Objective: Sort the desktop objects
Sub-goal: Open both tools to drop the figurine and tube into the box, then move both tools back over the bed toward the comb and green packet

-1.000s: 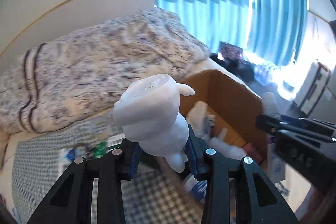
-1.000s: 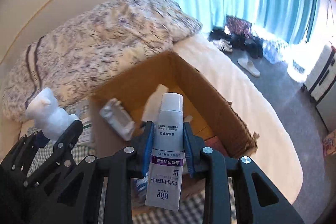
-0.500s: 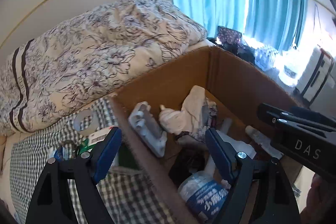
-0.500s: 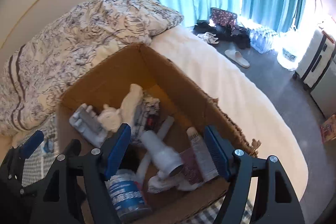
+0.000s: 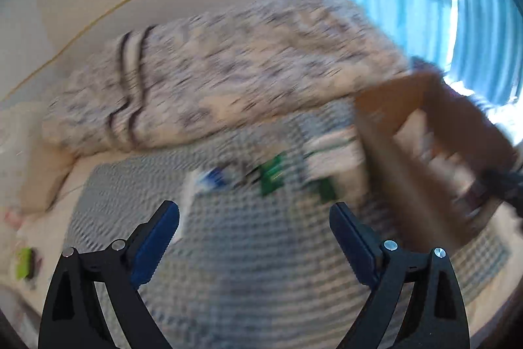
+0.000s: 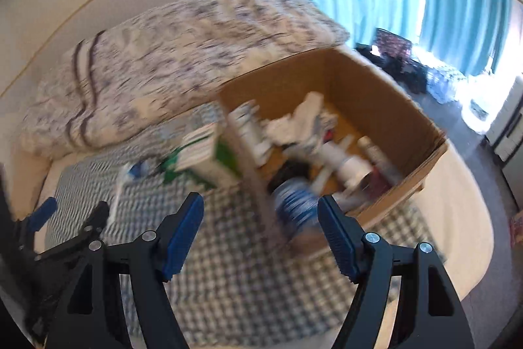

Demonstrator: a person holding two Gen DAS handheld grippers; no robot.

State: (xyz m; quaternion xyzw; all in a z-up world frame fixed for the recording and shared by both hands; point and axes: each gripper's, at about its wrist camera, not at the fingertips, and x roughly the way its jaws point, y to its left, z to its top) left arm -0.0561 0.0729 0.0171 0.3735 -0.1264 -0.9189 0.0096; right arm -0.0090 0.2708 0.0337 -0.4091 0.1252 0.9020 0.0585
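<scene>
Left gripper [image 5: 255, 234], right gripper [image 6: 260, 228]: blue ribbed pads spread wide, empty. Brown cardboard box [image 6: 376, 94] on checked cloth [image 6: 235, 267]. Labels blurred, unreadable.

Left gripper [image 5: 254, 234]: fingers spread wide, nothing between them.
Right gripper [image 6: 260, 228]: fingers likewise wide apart and empty; left gripper beside it, lower left.

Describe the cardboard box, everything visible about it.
The cardboard box is brown and open-topped, its rim ragged at the near right corner. It sits on the checked cloth over the bed, beside the floral duvet. Inside lies a blurred jumble: white tubes, crumpled fabric, a blue-labelled item. A green-and-white carton leans against its left wall.
</scene>
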